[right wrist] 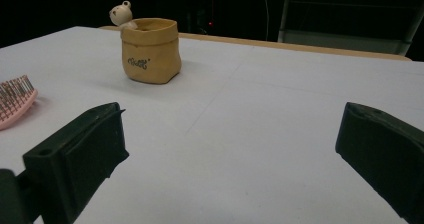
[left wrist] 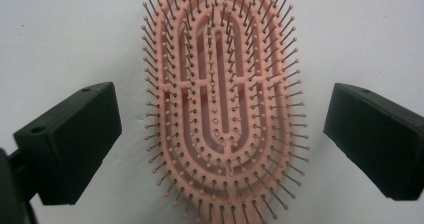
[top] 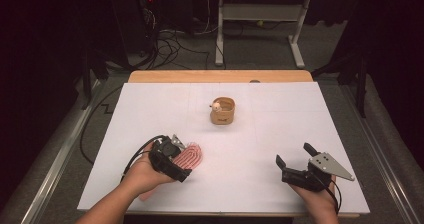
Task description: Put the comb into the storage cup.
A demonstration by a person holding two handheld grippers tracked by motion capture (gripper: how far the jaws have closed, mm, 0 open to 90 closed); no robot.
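A pink hairbrush [top: 191, 156] lies bristles-up on the white table, near its front left. My left gripper [top: 180, 160] hovers over it, open, its jaws wide apart on either side of the brush head [left wrist: 222, 109] without touching it. A tan pouch-shaped holder [top: 223, 111] with a small bear figure [top: 216, 105] on its rim stands at the table's middle. My right gripper [top: 294, 160] is open at the front right, nothing between its jaws, facing the holder [right wrist: 150, 50] with the brush's tip [right wrist: 16, 101] at its left.
The white sheet [top: 280, 134] covers the table, with a wooden edge [top: 220, 76] at the back. Beyond it stand a desk frame [top: 260, 29] and cables on a dark floor.
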